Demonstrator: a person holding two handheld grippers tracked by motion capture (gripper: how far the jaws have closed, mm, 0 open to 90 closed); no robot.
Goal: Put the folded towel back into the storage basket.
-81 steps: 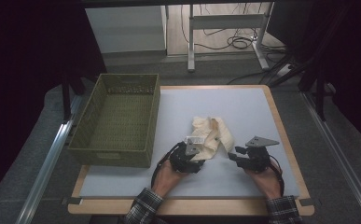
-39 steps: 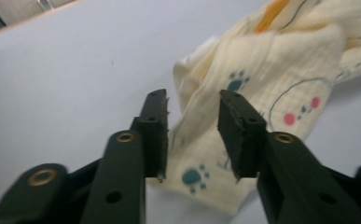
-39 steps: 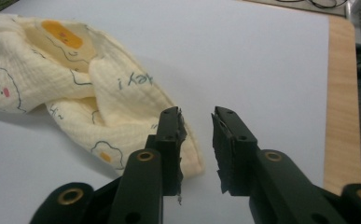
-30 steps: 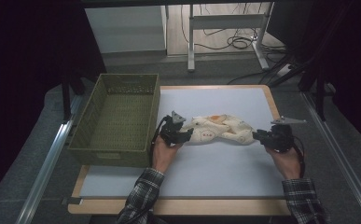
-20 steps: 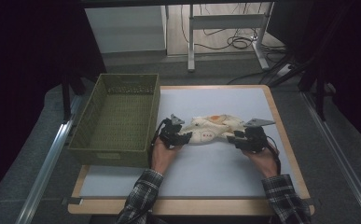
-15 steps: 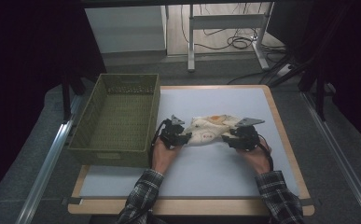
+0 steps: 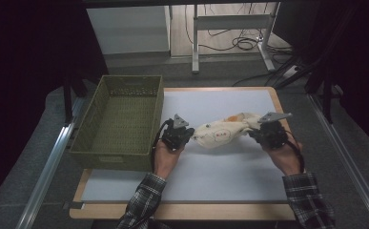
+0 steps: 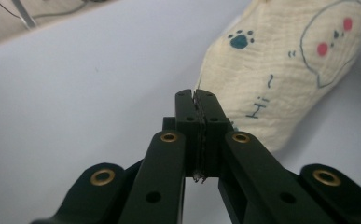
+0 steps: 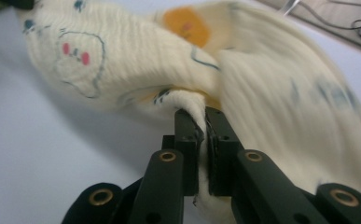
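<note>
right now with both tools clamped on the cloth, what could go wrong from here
The left tool pinches only a thin edge of the cloth, so a harder pull might slip it free. The right tool bites a thicker bunched fold, so tension could be uneven and the cloth may twist. The green basket sits close beside the left hand, which could bump it.

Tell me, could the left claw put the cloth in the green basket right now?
Probably yes. The left claw is shut on the cloth beside the green basket, whose open top has nothing over it. But the right claw grips the cloth's other end, so it would have to follow or let go.
</note>
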